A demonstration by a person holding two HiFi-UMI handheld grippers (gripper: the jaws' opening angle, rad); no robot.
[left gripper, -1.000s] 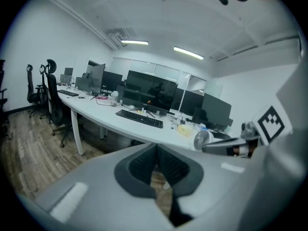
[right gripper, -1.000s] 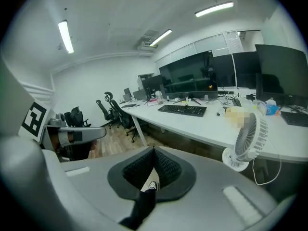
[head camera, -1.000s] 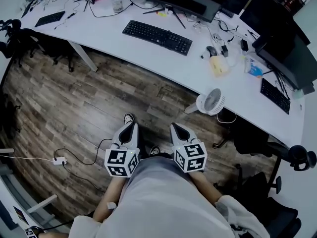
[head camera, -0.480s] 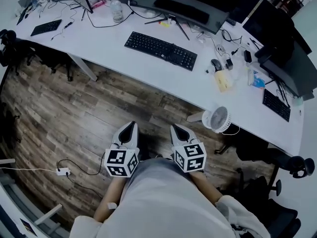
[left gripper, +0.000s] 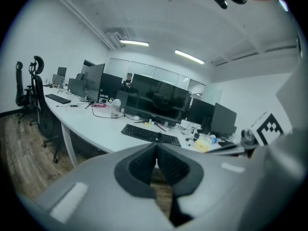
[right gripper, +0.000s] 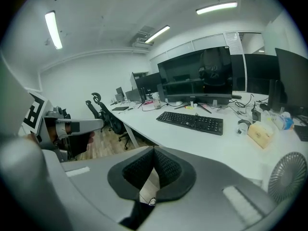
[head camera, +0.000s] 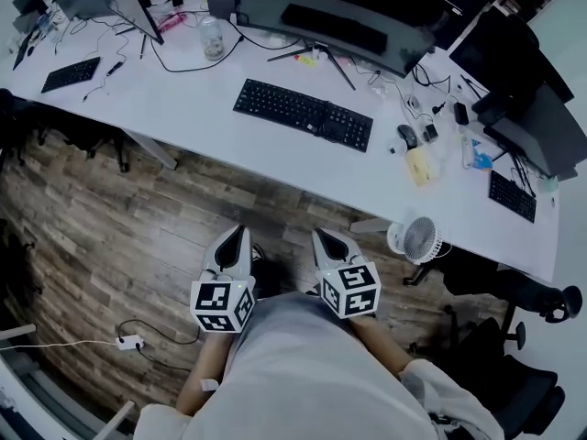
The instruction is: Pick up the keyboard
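Observation:
A black keyboard (head camera: 303, 114) lies flat on the long white desk (head camera: 229, 140), in front of a wide dark monitor (head camera: 330, 18). The same keyboard (left gripper: 150, 134) shows in the left gripper view and, as a keyboard (right gripper: 189, 121), in the right gripper view. Both grippers hang over the wooden floor, well short of the desk. My left gripper (head camera: 237, 235) is shut with nothing in it, tips touching. Beside it my right gripper (head camera: 321, 236) is shut and empty too.
A mouse (head camera: 407, 136), a yellow box (head camera: 421, 165) and cables lie right of the keyboard. A small white fan (head camera: 421, 239) stands at the desk's near edge. More keyboards (head camera: 71, 73) and monitors sit at both ends; a bottle (head camera: 211, 37) stands behind. Office chairs (head camera: 514, 401) are at right.
The view has moved forward: the desk and keyboard now sit nearer and lower in the head view. Both grippers stay shut, side by side, in the same pose.

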